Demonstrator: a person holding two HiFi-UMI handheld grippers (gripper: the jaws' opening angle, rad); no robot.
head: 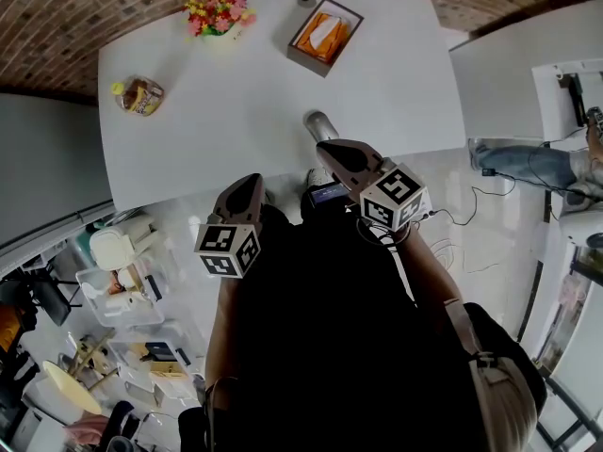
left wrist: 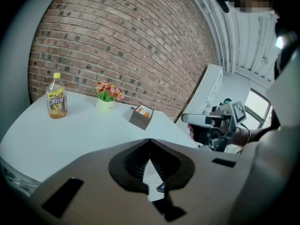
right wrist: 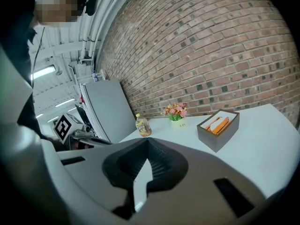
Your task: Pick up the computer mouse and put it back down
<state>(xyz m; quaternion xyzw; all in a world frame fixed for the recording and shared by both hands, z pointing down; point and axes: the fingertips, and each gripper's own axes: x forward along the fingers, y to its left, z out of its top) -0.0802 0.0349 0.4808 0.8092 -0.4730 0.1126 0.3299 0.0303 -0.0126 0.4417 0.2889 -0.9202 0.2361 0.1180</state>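
The computer mouse, grey and oblong, lies on the white table near its front edge. My right gripper hangs just short of it, by the table's edge, jaws shut and empty. The right gripper view shows its tips meeting with nothing between them; the mouse is hidden there. My left gripper is held to the left, off the table's front edge, also shut and empty. The left gripper view catches the right gripper from the side.
At the back of the table stand a drink bottle, a small pot of flowers and an open tissue box. A second white table stands to the right, with someone's legs and cables on the floor. Clutter fills the lower left.
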